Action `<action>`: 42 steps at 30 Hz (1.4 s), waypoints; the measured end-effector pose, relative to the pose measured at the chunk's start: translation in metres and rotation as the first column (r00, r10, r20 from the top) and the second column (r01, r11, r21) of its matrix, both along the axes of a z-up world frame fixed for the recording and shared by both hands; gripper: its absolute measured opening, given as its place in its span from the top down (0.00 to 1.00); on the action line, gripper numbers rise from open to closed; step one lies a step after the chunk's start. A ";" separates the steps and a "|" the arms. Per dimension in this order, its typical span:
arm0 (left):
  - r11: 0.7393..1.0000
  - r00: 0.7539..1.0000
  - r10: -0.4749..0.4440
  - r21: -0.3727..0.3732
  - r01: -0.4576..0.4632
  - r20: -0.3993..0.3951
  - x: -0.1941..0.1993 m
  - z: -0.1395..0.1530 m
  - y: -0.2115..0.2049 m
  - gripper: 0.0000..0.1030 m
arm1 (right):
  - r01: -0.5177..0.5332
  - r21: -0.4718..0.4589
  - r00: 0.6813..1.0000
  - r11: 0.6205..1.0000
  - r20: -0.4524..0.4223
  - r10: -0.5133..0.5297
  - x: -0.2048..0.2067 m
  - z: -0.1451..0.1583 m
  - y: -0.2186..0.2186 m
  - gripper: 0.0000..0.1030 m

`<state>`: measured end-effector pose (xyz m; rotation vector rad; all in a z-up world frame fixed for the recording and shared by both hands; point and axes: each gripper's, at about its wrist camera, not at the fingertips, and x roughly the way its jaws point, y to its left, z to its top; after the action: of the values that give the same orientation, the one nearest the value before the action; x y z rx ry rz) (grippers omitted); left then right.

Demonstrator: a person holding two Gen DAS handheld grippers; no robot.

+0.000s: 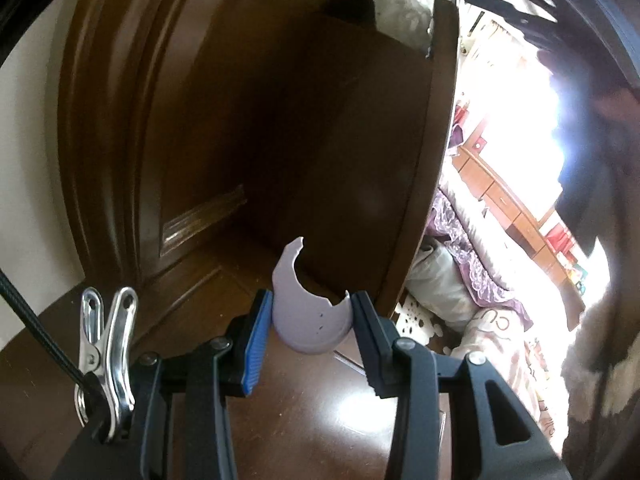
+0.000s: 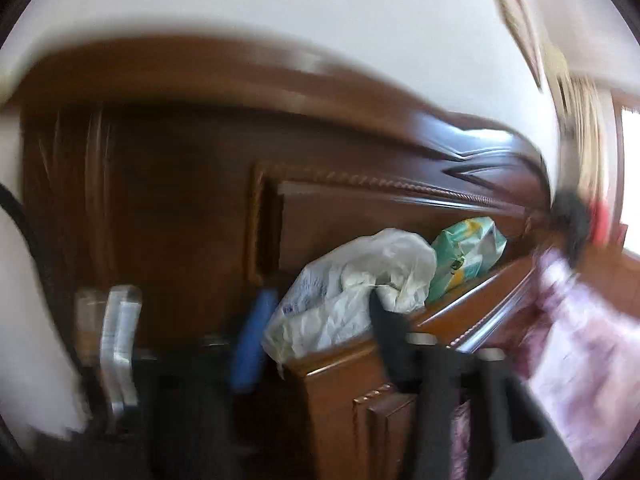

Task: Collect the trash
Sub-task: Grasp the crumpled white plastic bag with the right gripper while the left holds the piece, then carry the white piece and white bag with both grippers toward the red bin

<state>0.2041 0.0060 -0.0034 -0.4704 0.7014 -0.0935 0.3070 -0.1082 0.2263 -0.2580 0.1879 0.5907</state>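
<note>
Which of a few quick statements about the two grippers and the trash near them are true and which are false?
1. The left gripper clamps a broken pale lilac shell. True.
2. That shell is whole. False: its top edge is jagged and broken away.
3. The right gripper grips the white plastic bag. False: its jaws stand open with the bag between them.
4. A green and white packet lies behind the bag on the wooden cabinet. True.

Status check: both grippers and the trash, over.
Left gripper clamped on broken eggshell. Right gripper open, empty, at white plastic bag on wooden cabinet. Right view blurred; nothing blocking.
</note>
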 end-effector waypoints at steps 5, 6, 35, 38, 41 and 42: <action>0.999 1.000 -0.019 0.026 0.019 -0.016 0.002 -0.003 -0.006 0.59 | 0.014 0.002 0.997 1.000 -0.078 -0.013 0.036 0.006 0.006 0.44; 0.999 1.000 -0.026 0.032 0.026 -0.015 0.002 -0.003 -0.008 0.59 | 0.007 0.051 0.994 0.999 -0.106 -0.001 0.045 0.012 -0.002 0.44; 0.997 0.993 -0.065 0.056 0.059 0.102 -0.039 0.040 -0.022 0.59 | -0.032 0.688 0.890 0.725 -0.310 0.334 0.053 0.034 -0.142 0.99; 0.998 0.990 -0.052 0.035 0.047 0.133 -0.059 0.056 -0.022 0.59 | -0.066 0.699 0.906 0.712 -0.258 0.337 0.010 0.045 -0.157 0.99; 1.000 0.986 -0.021 0.017 0.019 0.167 -0.079 0.073 -0.021 0.59 | -0.075 0.681 0.923 0.728 -0.229 0.309 -0.024 0.057 -0.168 0.99; 1.000 0.984 -0.020 0.019 0.017 0.179 -0.086 0.079 -0.022 0.59 | -0.072 0.681 0.928 0.729 -0.223 0.299 -0.027 0.057 -0.177 0.98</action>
<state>0.1181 -0.0165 0.0758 -0.4328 0.5294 -0.1456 0.2804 -0.2852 0.2836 0.5352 0.2533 0.8674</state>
